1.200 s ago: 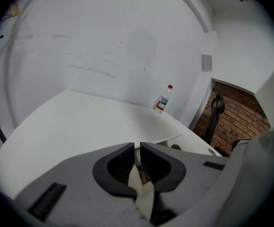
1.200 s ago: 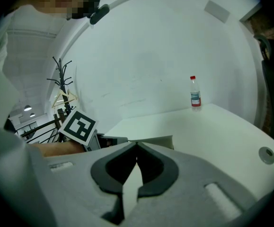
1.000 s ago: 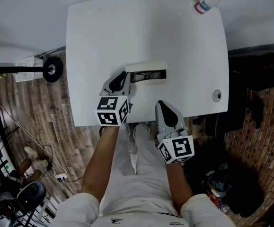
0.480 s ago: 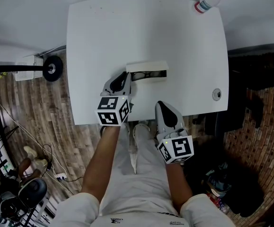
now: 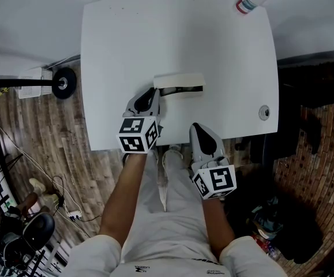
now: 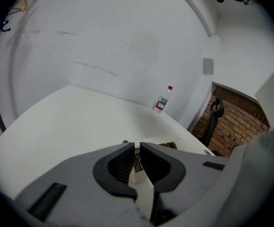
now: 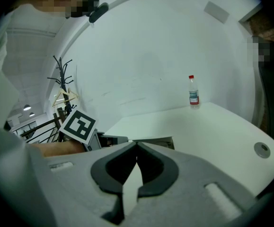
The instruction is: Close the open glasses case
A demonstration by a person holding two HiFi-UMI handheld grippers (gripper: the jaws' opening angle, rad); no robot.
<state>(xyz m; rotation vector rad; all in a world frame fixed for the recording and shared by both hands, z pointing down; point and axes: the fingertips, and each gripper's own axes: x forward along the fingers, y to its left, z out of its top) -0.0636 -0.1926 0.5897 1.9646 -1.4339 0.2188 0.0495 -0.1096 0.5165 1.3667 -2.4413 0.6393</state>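
Left tongs (image 5: pixel 154 92) pinched on the glasses case (image 5: pixel 179 81) at its left end; right tongs (image 5: pixel 196 127) together, empty.
Case lies mid desk (image 5: pixel 126 39), lid almost down; closing is underway, and next it likely needs pressing flat.

A studio-like workroom: bare white counter (image 5: pixel 126 39) before a curved white backdrop (image 6: pixel 103 41), wood floor (image 5: pixel 51 131) with cables (image 5: pixel 5 149) at 8 o'clock, brick wall (image 5: pixel 322 154) at 4 o'clock.
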